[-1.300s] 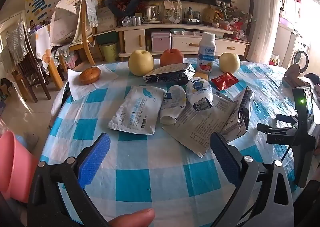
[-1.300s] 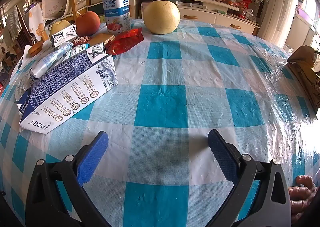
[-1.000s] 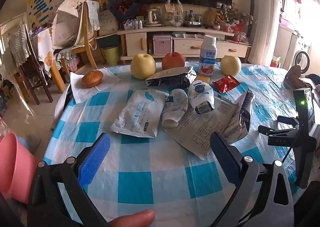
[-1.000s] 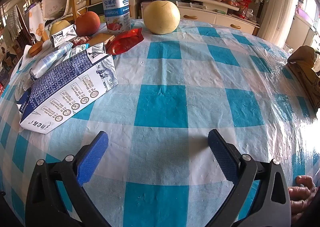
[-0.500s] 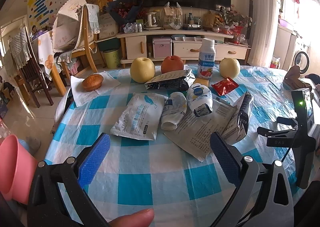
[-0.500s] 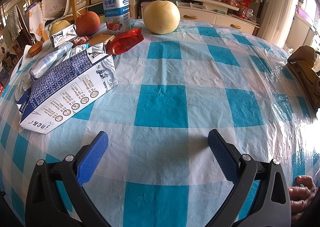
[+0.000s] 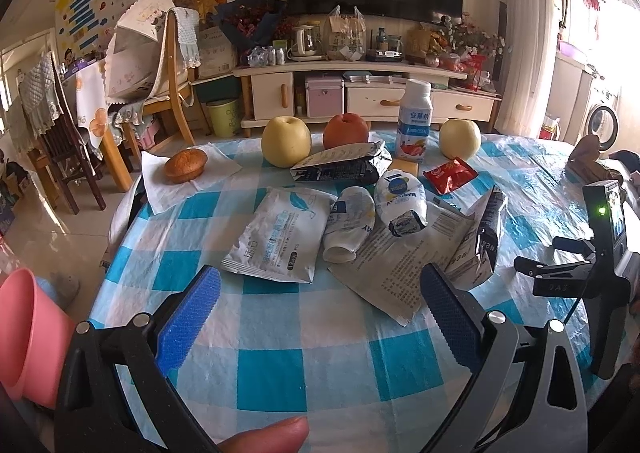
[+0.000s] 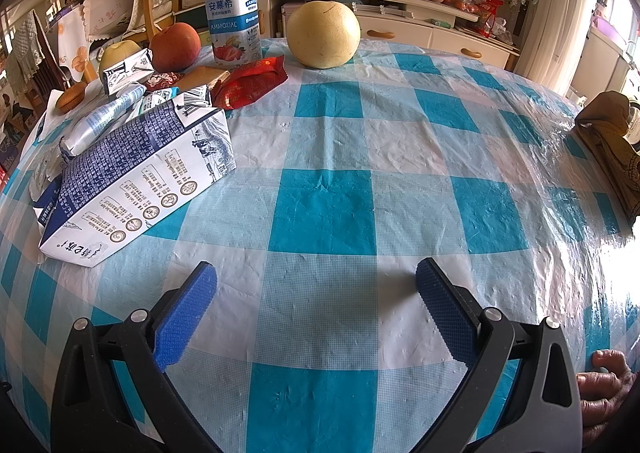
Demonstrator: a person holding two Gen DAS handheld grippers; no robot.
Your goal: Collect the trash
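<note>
Collect trash | your left gripper (image 7: 320, 305) and right gripper (image 8: 316, 303): jaws released, empty | risk: flat white foil pouch (image 7: 278, 239) slipping (hugs the checked counter (image 7: 280, 365)).

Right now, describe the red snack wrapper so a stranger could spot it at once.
Start at the blue-and-white checked tablecloth and find the upright yogurt bottle at its far side. The red snack wrapper lies flat just in front of it, toward the yellow pear. It is the only red packet; the other litter is white or navy.
</note>
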